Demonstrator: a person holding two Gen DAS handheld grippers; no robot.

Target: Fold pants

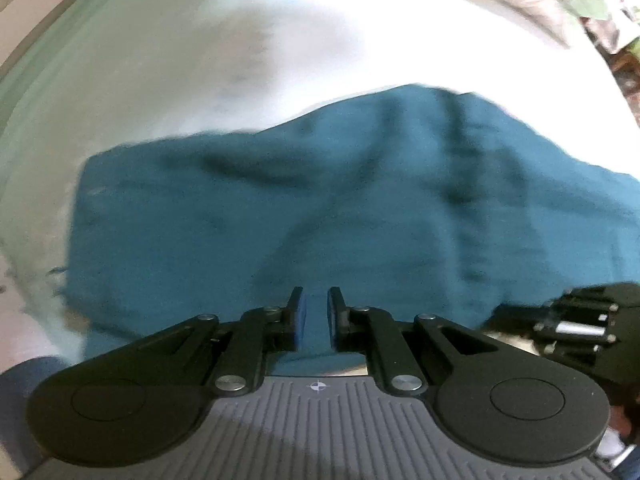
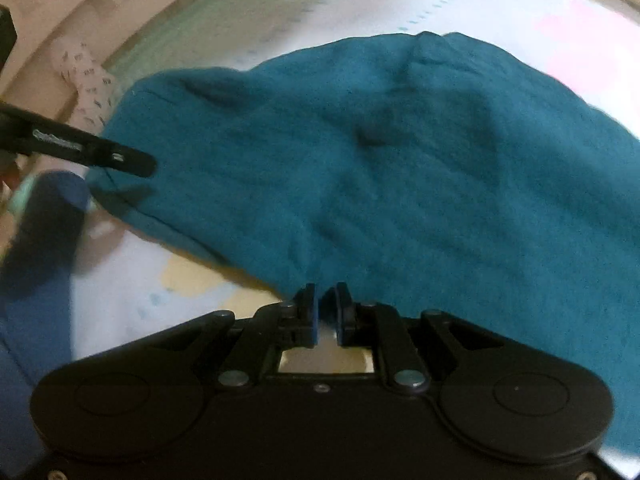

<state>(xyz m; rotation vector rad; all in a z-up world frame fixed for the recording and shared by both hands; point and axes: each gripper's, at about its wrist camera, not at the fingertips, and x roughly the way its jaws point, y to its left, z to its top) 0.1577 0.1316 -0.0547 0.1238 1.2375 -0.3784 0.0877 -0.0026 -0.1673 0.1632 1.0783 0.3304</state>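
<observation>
Left gripper (image 1: 316, 300): jaws narrow, a strip of the teal pants (image 1: 320, 208) showing between the pads; likely pinching the near hem, though blur makes contact hard to confirm. Right gripper (image 2: 326, 300): jaws narrow too, closed at the pants' near edge, a fold of cloth bunched at the tips; grip seems real but not certain.

Pants (image 2: 400, 168) lie rumpled and spread across the middle of a pale bed sheet (image 1: 200, 60), reaching its near edge. In the right wrist view the left gripper (image 2: 128, 162) touches the pants' left corner. Patterned fabric (image 1: 592, 0) at the far right corner.
</observation>
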